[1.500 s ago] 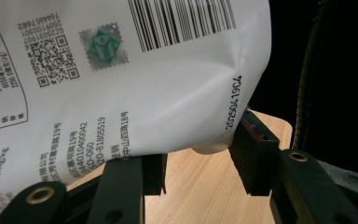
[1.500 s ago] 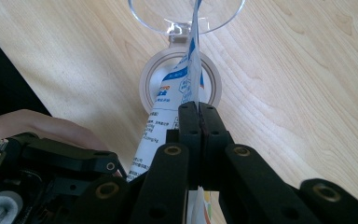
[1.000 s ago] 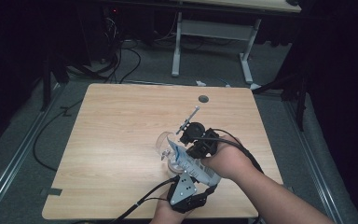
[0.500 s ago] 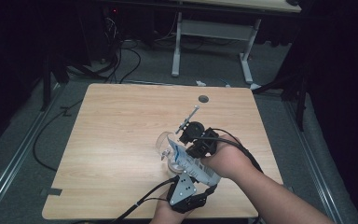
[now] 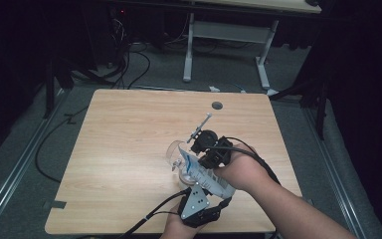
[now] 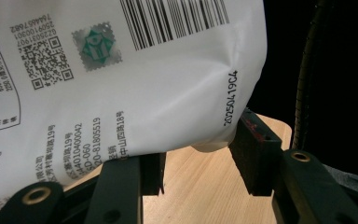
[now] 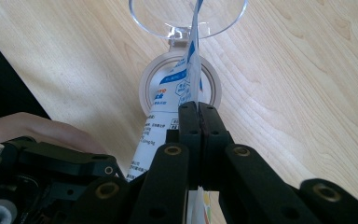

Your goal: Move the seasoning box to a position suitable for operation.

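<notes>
Both claws hold one soft white plastic pouch with blue print and a barcode: our right gripper pinches its thin top edge with jaws pressed together, our left gripper clamps its full lower body. Below the pouch stands a round container with a clear hinged lid, on the pale wooden table.
</notes>
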`<action>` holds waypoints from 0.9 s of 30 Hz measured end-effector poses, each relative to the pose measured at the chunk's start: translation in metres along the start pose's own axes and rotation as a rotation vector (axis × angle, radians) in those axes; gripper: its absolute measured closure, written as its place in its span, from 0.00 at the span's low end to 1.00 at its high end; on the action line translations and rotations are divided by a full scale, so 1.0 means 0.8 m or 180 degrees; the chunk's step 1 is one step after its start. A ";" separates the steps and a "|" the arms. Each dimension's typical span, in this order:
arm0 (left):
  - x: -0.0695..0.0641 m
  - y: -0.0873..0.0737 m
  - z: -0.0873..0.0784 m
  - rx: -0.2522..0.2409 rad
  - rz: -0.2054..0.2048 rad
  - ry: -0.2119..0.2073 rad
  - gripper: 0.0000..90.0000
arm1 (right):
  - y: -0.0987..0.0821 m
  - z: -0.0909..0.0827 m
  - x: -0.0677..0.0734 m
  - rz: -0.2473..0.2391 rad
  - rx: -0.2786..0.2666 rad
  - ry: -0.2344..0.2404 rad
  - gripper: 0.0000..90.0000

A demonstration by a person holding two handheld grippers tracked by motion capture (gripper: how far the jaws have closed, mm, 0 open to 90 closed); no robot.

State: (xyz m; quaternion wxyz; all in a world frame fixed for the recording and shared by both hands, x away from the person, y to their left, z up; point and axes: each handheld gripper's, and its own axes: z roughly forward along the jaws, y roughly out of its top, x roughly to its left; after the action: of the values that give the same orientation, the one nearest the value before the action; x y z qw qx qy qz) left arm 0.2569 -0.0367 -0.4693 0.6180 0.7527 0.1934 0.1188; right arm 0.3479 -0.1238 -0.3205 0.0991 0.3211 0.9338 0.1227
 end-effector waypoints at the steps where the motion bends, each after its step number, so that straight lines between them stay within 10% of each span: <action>1: 0.000 0.000 0.000 0.0000 -0.0001 -0.0002 0.64 | 0.000 0.000 0.000 -0.0002 0.0003 -0.0001 1.00; 27: 0.000 0.004 0.001 -0.0044 -0.0046 -0.0008 0.64 | 0.002 0.001 0.001 -0.0023 -0.0005 -0.0010 1.00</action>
State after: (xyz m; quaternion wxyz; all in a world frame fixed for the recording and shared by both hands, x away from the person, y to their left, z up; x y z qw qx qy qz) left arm 0.2575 -0.0376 -0.4660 0.6243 0.7472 0.1973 0.1146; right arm 0.3487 -0.1219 -0.3206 0.1012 0.3179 0.9347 0.1225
